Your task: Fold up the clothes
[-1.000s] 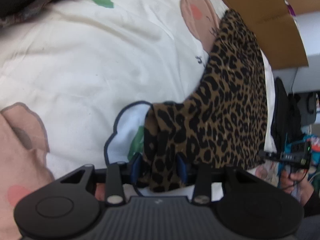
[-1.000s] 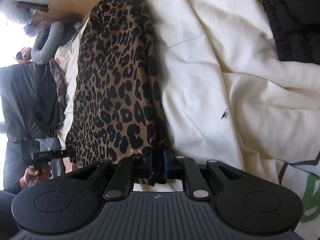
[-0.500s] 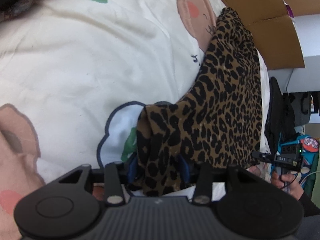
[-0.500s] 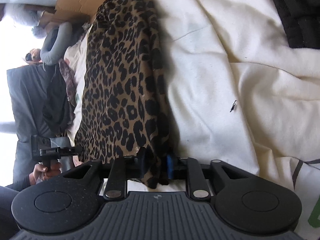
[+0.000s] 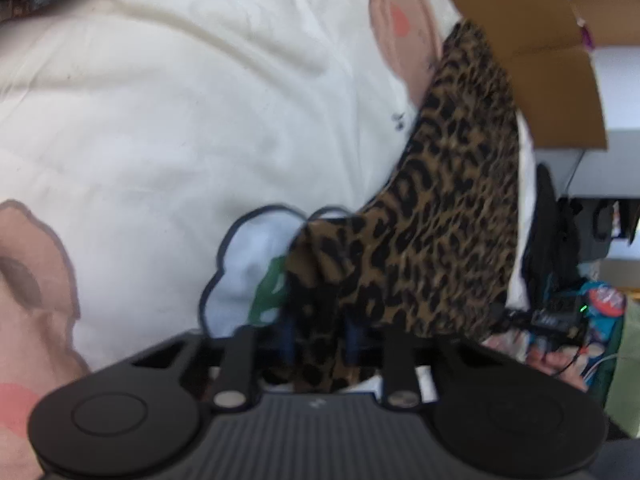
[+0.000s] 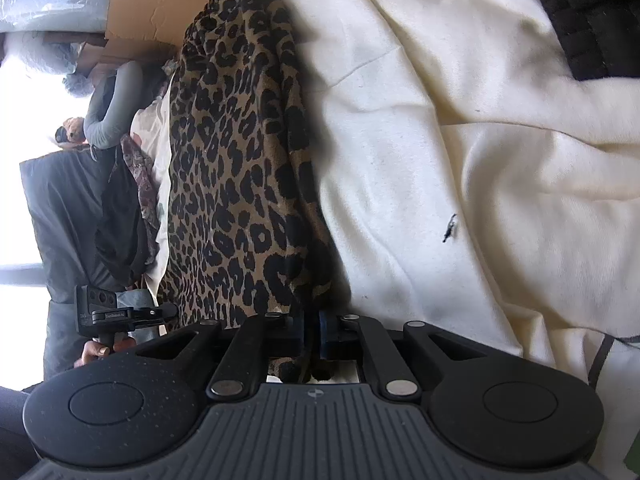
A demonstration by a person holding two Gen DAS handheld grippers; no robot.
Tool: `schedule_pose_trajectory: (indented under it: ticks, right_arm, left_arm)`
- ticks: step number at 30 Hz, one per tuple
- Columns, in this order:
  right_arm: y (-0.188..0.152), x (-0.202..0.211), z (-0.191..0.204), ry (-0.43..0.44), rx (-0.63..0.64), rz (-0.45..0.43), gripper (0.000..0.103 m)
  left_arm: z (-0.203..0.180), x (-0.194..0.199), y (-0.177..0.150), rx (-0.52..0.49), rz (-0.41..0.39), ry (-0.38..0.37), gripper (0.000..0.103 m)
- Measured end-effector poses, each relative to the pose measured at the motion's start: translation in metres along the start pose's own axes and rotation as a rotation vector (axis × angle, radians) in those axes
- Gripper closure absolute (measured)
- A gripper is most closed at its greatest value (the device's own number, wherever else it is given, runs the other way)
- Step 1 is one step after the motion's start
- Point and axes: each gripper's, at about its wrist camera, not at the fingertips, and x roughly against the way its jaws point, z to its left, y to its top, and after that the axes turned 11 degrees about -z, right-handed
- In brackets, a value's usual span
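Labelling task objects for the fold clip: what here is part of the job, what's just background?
In the job:
leopard-print garment
left gripper, shut on one corner
right gripper, shut on another

Just lying about:
cream printed bedspread, the work surface
cardboard box
black fabric

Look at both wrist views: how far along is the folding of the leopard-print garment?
Done: the leopard-print garment lies as a long narrow strip on the cream duvet. In hand: left gripper and right gripper each pinch a near corner, jaws just closed. Left: folding it crosswise into a compact stack.
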Motion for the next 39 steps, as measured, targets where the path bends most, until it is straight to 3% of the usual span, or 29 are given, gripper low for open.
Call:
schedule_pose_trajectory:
  ticks: [4,16,32,39]
  right_arm:
    - [-0.001,0.003,0.009,-0.005,0.04,-0.002,0.101]
    - [-0.006,0.016,0.028,0.006,0.052,-0.026,0.101]
    - [-0.036,0.026,0.048,0.06,0.038,0.075,0.101]
    - [-0.041,0.029,0.042,0.051,-0.001,0.052,0.101]
  left_arm:
    - [-0.006,0.005,0.005,-0.002,-0.008,0.0,0.096]
    - [-0.007,0.026,-0.003,0.018,-0.013,-0.019,0.097]
    - [-0.008,0.041,-0.023,0.05,0.021,-0.009,0.097]
    - [-0.008,0.05,-0.03,0.063,-0.03,-0.015,0.097]
